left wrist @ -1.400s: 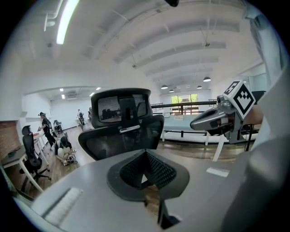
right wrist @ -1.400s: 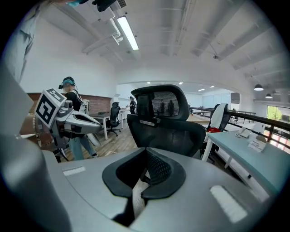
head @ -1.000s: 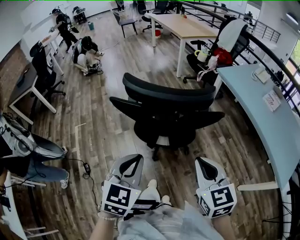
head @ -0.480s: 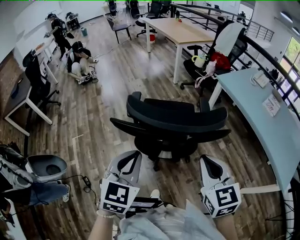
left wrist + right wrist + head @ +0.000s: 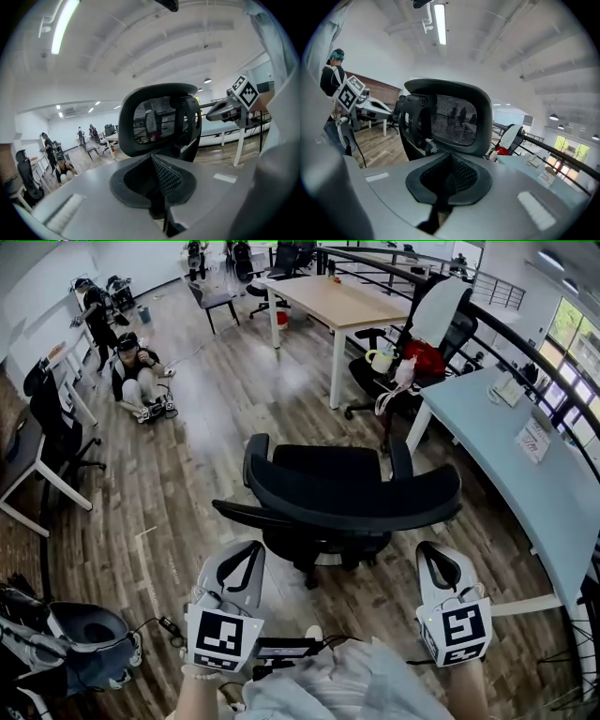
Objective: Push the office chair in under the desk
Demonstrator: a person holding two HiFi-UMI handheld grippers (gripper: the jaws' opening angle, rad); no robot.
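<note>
The office chair point(image 5: 352, 493) is standing on the wooden floor, apart from the pale desk point(image 5: 562, 521) on its right. The left gripper point(image 5: 246, 549) and the right gripper point(image 5: 434, 554) are hovering just behind its backrest, jaws together and holding nothing. A paper point(image 5: 532, 440) is lying on the desk, and its print seems too small to read. A second chair point(image 5: 441, 320) is standing by the far end.

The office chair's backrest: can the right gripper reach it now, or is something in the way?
Probably yes. The right gripper, jaws shut and empty, is just behind the backrest, apart from it; only wood floor shows between them.
</note>
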